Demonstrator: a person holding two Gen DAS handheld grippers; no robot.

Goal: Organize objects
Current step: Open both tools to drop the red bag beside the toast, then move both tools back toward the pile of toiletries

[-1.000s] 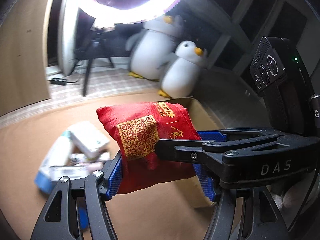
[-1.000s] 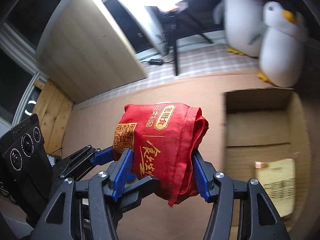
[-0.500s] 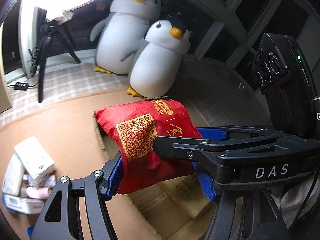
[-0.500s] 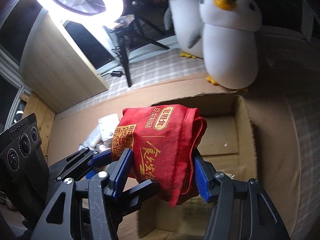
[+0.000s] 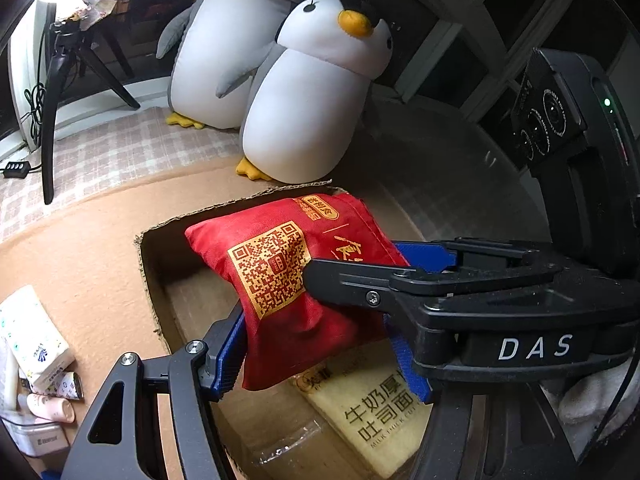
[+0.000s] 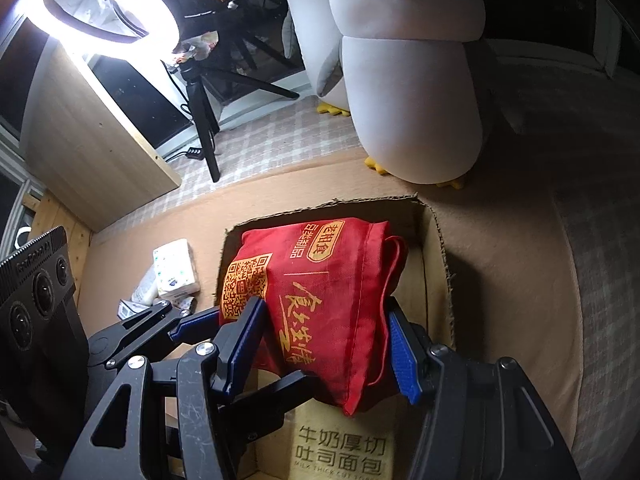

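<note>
Both my claws, left claw [image 5: 320, 344] and right claw [image 6: 324, 344], clamp the red bag [image 6: 320, 292] directly above the cardboard box [image 6: 436, 248], bread pack [image 6: 340, 448] underneath.

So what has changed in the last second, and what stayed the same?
Both grippers carried the red bag from above the brown mat toward the penguins, and it now hangs over the open cardboard box, above the bread pack. Unchanged: the left gripper and right gripper stay shut on the bag, and the small packs stay on the mat.
</note>
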